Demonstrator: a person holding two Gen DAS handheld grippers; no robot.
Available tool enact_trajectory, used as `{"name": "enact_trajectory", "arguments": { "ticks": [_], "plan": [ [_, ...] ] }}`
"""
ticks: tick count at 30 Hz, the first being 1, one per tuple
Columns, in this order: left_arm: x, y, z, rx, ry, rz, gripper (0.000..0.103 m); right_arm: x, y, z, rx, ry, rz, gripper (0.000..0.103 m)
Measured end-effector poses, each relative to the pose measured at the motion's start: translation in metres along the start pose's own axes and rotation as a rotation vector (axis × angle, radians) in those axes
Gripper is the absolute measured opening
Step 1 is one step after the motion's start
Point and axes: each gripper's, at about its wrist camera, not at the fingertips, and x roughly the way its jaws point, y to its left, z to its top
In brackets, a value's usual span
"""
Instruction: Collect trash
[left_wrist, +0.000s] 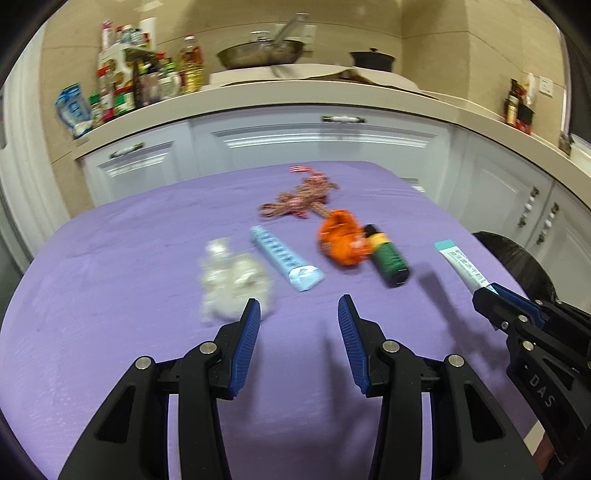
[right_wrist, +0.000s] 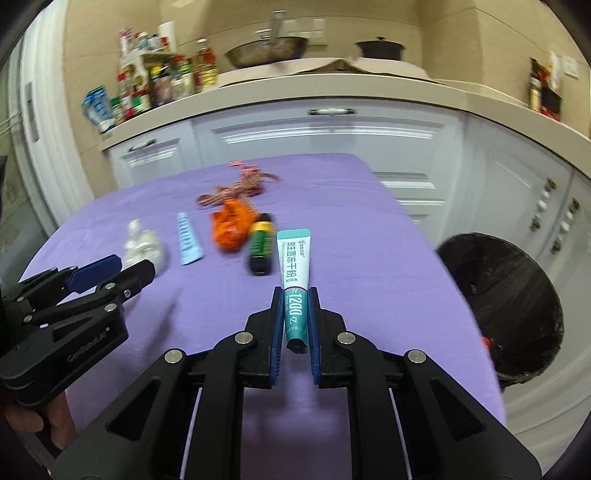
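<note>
Right gripper (right_wrist: 295, 295) clamps teal tube (right_wrist: 294, 273) near surface (right_wrist: 369, 221) right edge; left gripper (left_wrist: 299, 310) open, empty.

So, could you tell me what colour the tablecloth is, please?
Purple, plain, with no pattern; the tablecloth shows best in the right wrist view.

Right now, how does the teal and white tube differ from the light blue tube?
The teal and white tube is clamped in the right gripper, whose jaws close on its lower end; the light blue tube lies free on the purple cloth. The teal one carries large print, the blue one small marks. The teal one looks wider. Both are flattened squeeze tubes.
</note>
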Motion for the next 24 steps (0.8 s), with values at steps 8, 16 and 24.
{"name": "enact_trajectory", "arguments": {
  "ticks": [8, 16, 24],
  "plan": [
    [0.021, -0.053, 0.014, 0.055, 0.005, -0.047, 0.044, -0.003, -0.054, 0.004, 0.073, -0.029, -0.070, 0.012],
    [0.050, -0.086, 0.025, 0.084, 0.052, -0.050, 0.044, 0.000, -0.085, 0.005, 0.117, -0.035, -0.072, 0.012],
    [0.070, -0.094, 0.034, 0.079, 0.088, -0.016, 0.040, 0.006, -0.100, 0.007, 0.134, -0.033, -0.053, 0.012]
  ]
}}
